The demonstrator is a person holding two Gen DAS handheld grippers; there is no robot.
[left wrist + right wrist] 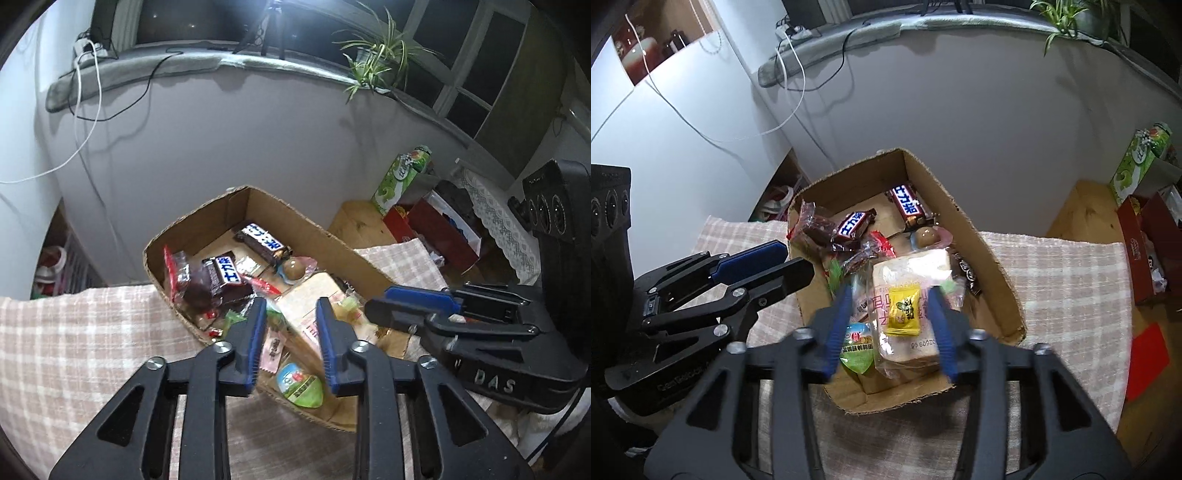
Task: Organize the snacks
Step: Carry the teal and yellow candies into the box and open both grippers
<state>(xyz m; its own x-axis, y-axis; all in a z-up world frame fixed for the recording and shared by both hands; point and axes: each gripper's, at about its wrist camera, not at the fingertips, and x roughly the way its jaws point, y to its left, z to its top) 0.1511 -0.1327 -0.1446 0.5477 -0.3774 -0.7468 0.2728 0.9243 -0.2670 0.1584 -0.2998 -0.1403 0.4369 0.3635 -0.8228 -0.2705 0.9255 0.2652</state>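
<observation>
My right gripper [891, 301] hangs open over the cardboard box [993, 258], straddling the yellow candy [904, 312] on the bread packet [908, 291]; I'd lower squarely, pinching only the candy. My left gripper [291, 321] waits open at the box's near left

Bread packet [908, 306] print blurred, gripper-covered edges

box [993, 258]: plain brown cardboard
cloth [1067, 280]: pink and white check
bars [854, 228]: dark brown wrappers, white panel, blue letters
candy [903, 312]: yellow wrapper, dark print, between the right gripper's fingers
bread pack [916, 269]: clear film, red print, pale loaf
egg pack [301, 384]: green, blue and white picture, between the left gripper's fingers
carton [400, 181]: green and white
left gripper [291, 347]: black, blue pads
right gripper [890, 321]: black, blue pads
</observation>
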